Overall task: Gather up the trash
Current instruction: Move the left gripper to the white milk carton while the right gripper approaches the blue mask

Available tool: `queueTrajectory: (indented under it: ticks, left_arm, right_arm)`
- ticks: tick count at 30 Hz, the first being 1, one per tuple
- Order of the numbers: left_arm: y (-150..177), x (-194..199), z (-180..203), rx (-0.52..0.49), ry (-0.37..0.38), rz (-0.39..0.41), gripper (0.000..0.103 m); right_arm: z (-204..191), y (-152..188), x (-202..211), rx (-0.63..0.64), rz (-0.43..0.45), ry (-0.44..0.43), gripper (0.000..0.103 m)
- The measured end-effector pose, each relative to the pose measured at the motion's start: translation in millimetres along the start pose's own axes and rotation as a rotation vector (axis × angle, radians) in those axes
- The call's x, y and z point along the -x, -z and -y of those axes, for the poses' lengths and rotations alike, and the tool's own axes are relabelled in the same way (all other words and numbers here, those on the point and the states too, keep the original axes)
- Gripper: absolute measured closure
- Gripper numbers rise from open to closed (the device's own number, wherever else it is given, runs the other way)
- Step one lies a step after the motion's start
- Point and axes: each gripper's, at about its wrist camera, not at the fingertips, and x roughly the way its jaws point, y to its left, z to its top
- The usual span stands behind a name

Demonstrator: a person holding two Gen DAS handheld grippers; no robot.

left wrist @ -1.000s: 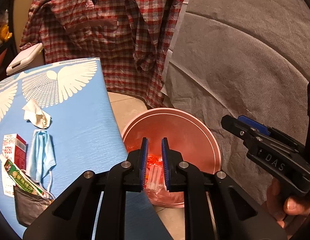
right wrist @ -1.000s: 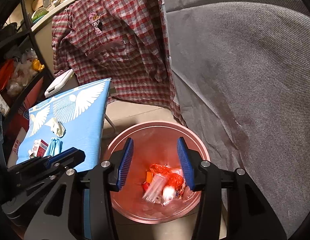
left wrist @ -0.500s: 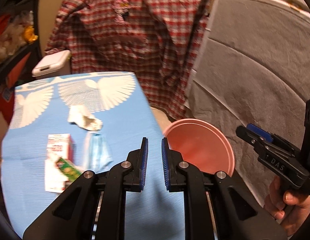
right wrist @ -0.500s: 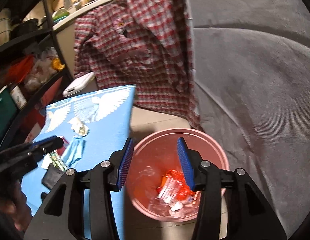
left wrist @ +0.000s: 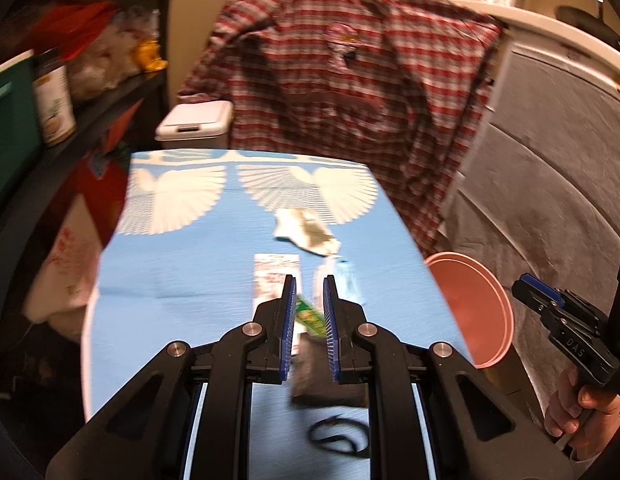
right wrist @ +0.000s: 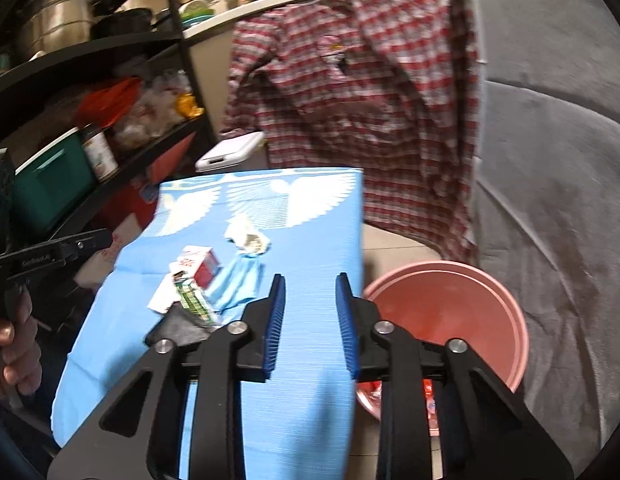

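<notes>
My left gripper (left wrist: 309, 286) hangs over the blue worktop (left wrist: 182, 272), its ribbed pads slightly parted and empty. Straight ahead between them lies the green wrapper (left wrist: 309, 315), a flat glossy strip running diagonally, atop a dark pouch (left wrist: 326, 384). Beside it sit a boxy red-and-white carton (left wrist: 275, 276), a limp blue mask (left wrist: 344, 280) and crumpled tissue (left wrist: 306, 232). My right gripper (right wrist: 310, 312) hovers wide open and empty, farther off, nearer the smooth pink bin (right wrist: 462, 304).

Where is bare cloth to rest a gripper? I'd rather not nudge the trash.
Bare: the blue winged tablecloth near the pink plastic bin, and its left side. Crowded: the centre, with crumpled tissue, red-white carton, blue face mask.
</notes>
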Motion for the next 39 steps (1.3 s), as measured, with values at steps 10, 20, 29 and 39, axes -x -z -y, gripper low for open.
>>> queueTrajectory:
  ticks: [10,20,29,39]
  left_arm:
    - [14,-18,-51,0.091,-0.006,-0.080,0.089]
    - [31,-68,-46,0.074,0.047,-0.205,0.071]
    - [41,-103,-31,0.054,0.046,-0.286,0.055]
    - [43,-128,-22,0.049,0.029,-0.336,0.049]
  right_arm:
    - [-40,-2,-33,0.017,-0.049,-0.077,0.083]
    - [-50,0,-78,0.009,-0.118,-0.104,0.081]
    - [-54,2,-118,0.007,-0.181,-0.135,0.064]
    - [-51,7,-158,-0.012,-0.252,-0.152,0.051]
